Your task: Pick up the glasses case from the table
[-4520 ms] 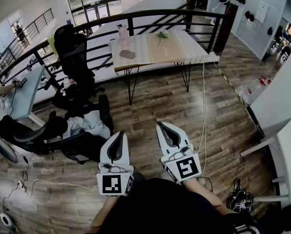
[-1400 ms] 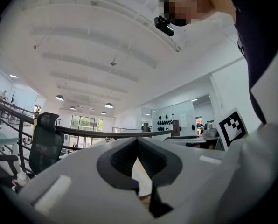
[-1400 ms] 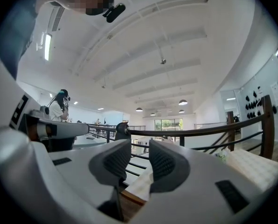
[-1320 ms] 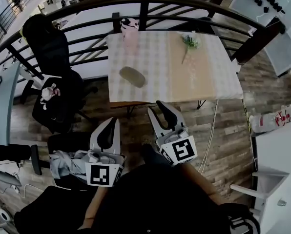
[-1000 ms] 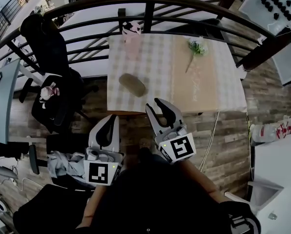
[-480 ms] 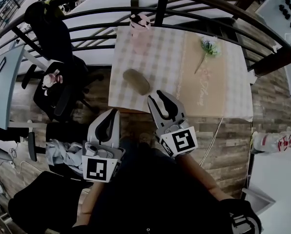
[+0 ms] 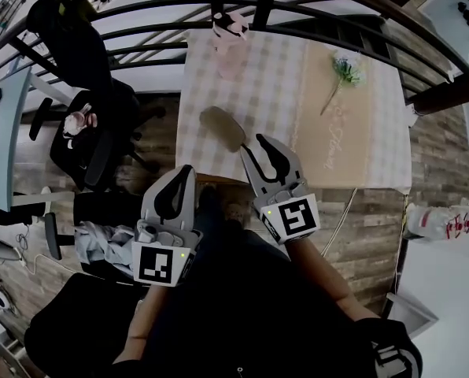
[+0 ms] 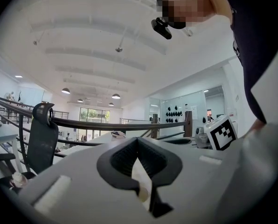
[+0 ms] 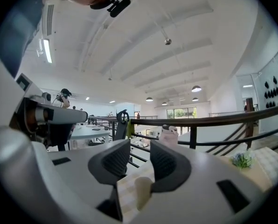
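Checked-cloth table (image 7: 254,69) is bearing a grey oval glasses case (image 7: 223,127) near its front edge; white right gripper (image 7: 260,145) is just easing empty jaws apart, left gripper (image 7: 184,175) pressing its together.

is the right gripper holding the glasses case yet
No, the glasses case lies on the table ahead of the right gripper, whose jaws have just been opening and hold nothing.

Wood plank floor (image 7: 376,227), dark curved railing (image 9: 223,117), black office chair (image 7: 97,132), white ceiling (image 9: 176,31)
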### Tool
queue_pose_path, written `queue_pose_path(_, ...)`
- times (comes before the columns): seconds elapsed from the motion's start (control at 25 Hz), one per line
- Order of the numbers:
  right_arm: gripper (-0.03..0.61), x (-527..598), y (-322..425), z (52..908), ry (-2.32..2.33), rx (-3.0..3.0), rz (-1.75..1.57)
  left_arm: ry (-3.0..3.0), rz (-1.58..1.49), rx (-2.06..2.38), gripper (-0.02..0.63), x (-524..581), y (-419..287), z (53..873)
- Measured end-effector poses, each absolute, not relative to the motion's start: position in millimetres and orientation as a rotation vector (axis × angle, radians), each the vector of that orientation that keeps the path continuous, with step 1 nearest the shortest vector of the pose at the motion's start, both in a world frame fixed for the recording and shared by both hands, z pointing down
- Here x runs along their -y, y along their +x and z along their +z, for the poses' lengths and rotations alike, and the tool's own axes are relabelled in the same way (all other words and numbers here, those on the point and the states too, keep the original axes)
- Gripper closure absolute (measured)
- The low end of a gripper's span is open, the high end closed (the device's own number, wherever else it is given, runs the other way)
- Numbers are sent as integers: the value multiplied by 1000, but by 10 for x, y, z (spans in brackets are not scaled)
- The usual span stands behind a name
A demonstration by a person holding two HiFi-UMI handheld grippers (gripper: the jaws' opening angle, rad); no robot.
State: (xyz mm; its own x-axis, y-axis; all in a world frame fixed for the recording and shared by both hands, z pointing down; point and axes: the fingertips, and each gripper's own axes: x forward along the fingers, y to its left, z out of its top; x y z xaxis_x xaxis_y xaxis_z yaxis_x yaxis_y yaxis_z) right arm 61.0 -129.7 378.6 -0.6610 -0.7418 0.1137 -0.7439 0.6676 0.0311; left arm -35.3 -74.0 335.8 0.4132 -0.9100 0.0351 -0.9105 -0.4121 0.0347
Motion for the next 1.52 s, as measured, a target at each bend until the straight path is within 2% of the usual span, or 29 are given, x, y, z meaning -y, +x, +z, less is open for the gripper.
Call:
queue_pose_path(0.52, 397, 1799, 352, 4450, 1181, 2661, 111, 2620, 142, 1469, 603, 1589, -573, 3742)
queue_pose_path(1.0, 371, 2198, 235, 4927, 1184, 2563, 212, 2676, 182, 1268, 603, 2249, -614, 4056)
queue_pose_path(1.52, 331, 2206, 113, 5583, 1009, 2448, 345, 2629, 225, 1204, 603, 2469, -598, 4379)
